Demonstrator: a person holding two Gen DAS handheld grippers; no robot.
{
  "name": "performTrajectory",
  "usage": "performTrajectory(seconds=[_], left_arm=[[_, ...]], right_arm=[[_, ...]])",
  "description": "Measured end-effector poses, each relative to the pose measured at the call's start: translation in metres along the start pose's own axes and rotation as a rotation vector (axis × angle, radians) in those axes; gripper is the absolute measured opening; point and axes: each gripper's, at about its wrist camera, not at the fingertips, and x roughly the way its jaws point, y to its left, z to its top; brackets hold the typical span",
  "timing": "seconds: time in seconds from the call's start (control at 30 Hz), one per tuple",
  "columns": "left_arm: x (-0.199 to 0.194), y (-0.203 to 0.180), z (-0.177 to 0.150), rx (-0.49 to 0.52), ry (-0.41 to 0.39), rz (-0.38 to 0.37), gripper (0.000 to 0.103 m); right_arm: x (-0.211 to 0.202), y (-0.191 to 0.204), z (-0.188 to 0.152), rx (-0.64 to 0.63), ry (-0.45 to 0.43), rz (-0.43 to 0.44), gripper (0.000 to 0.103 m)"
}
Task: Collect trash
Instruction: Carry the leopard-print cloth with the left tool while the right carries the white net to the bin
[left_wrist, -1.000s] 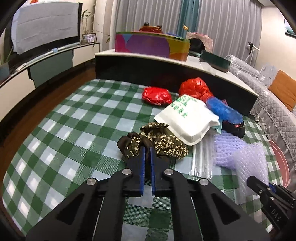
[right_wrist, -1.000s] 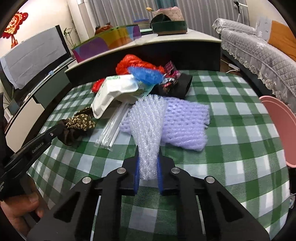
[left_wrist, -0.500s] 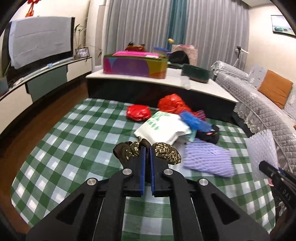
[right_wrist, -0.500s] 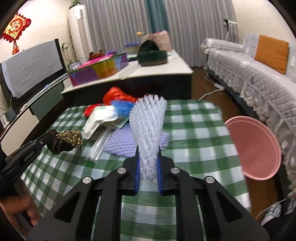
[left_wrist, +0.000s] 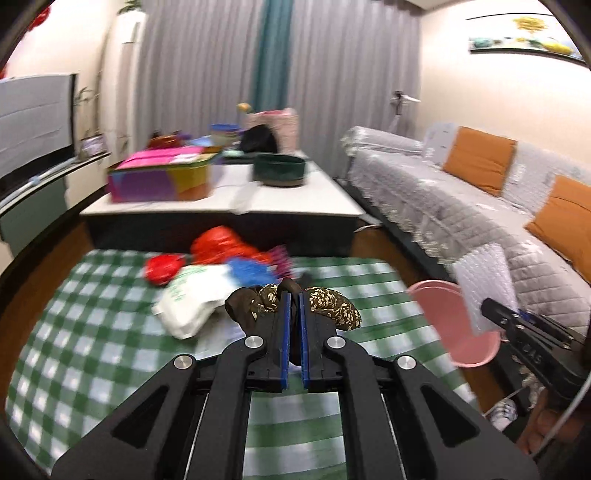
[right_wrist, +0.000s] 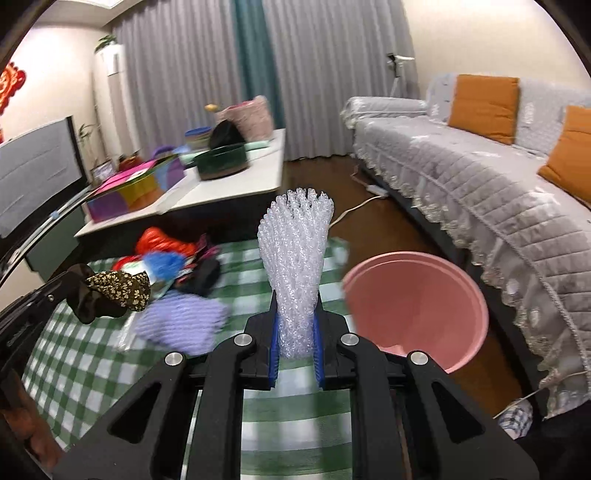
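My left gripper (left_wrist: 291, 299) is shut on a dark brown floral cloth (left_wrist: 332, 304), which hangs lifted above the green checked table (left_wrist: 92, 332). In the right wrist view the same cloth (right_wrist: 118, 290) dangles at the left from that gripper. My right gripper (right_wrist: 295, 321) is shut on a clear bubble-wrap sheet (right_wrist: 295, 251) that stands up between the blue pads. A pink bucket (right_wrist: 417, 306) stands on the floor beside the table's right edge, just right of the right gripper. In the left wrist view the bubble wrap (left_wrist: 484, 288) hangs over the bucket (left_wrist: 450, 325).
On the table lie a white bag (left_wrist: 195, 295), red bags (left_wrist: 221, 243), a blue bag (left_wrist: 251, 269) and purple foam netting (right_wrist: 181, 321). A low white table (left_wrist: 258, 195) with boxes stands behind. A grey sofa (right_wrist: 480, 192) runs along the right.
Both grippers have risen and swung right with their loads, away from the trash pile. The pink bucket has come into fuller view beside the right gripper.
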Motion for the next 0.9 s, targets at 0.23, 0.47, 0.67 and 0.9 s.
performTrajectory(seconds=[0.23, 0.47, 0.67, 0.9], left_arm=[[0.026, -0.061, 0.011, 0.049, 0.001, -0.141, 0.005], [0.062, -0.106, 0.012, 0.085, 0.019, -0.237, 0.005], [0.101, -0.139, 0.012, 0.114, 0.039, -0.283, 0.004], [0.136, -0.162, 0.002, 0.132, 0.072, -0.328, 0.005]], right_arm=[[0.004, -0.061, 0.008, 0.06, -0.017, -0.11, 0.015], [0.016, -0.105, 0.016, 0.066, -0.016, -0.18, 0.015], [0.031, -0.132, 0.017, 0.081, 0.009, -0.211, 0.015], [0.05, -0.15, 0.011, 0.087, 0.046, -0.236, 0.015]])
